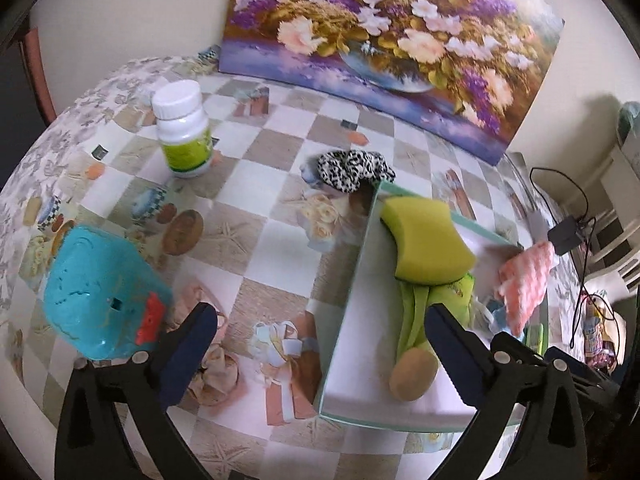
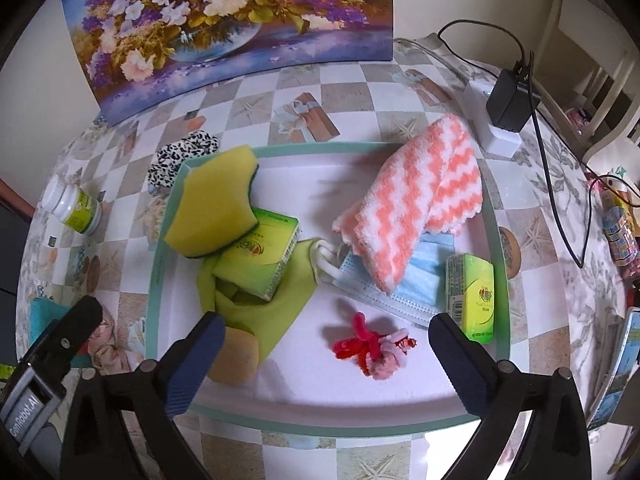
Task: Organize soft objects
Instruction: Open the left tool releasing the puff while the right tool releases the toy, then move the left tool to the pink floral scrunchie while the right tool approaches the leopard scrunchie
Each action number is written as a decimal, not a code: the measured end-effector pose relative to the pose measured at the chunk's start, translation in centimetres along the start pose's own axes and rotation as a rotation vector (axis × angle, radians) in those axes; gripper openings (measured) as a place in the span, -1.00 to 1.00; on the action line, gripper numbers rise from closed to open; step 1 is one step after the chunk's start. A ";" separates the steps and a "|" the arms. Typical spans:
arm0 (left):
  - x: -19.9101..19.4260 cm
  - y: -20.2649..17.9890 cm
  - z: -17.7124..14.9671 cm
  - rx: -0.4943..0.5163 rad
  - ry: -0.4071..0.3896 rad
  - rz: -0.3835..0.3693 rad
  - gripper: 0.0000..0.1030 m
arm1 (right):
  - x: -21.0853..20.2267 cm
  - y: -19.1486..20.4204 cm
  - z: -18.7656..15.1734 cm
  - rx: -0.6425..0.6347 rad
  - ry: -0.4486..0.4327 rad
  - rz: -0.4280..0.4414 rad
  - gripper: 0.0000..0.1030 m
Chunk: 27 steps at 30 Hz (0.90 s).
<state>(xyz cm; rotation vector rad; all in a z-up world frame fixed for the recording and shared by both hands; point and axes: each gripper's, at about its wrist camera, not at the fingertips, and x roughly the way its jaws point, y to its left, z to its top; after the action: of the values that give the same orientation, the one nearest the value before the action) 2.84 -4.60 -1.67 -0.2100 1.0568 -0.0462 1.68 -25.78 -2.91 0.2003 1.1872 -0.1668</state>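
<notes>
A white tray with a teal rim (image 2: 320, 147) holds a yellow sponge (image 2: 216, 208), a green cloth (image 2: 280, 300), two green tissue packs (image 2: 260, 256), a pink-and-white striped towel (image 2: 412, 208), a blue face mask (image 2: 416, 288), a red and pink pipe-cleaner tangle (image 2: 372, 348) and a beige round sponge (image 2: 236, 356). My right gripper (image 2: 326, 322) hangs open above the tangle, gripping nothing. My left gripper (image 1: 320, 316) is open over the tray's left wall (image 1: 348, 288), empty. A beige scrunchie (image 1: 212, 376) lies on the table under its left finger. A leopard scrunchie (image 1: 352, 168) lies beyond the tray's far corner.
A teal plastic toy (image 1: 96, 296) and a white bottle (image 1: 184, 132) stand on the checked tablecloth left of the tray. A flower painting (image 1: 380, 40) leans on the back wall. A black charger (image 2: 512, 100) on a white power strip, with cables, lies at the right.
</notes>
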 end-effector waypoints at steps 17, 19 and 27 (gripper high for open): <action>-1.3 3.4 -1.9 -0.110 0.051 0.026 1.00 | -1.3 1.5 -0.4 -0.035 -0.039 0.031 1.00; -1.2 4.3 -2.3 -0.141 0.064 0.047 1.00 | -1.1 1.5 -0.5 -0.014 -0.024 0.041 1.00; 1.0 8.7 -3.5 -0.302 0.151 0.090 0.62 | -0.3 4.1 -0.9 -0.084 0.001 0.080 0.98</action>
<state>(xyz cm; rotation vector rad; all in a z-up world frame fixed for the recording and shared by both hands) -0.27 3.23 -5.86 -0.4366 1.2213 0.1824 1.74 -21.55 -2.66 0.1741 1.1827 -0.0468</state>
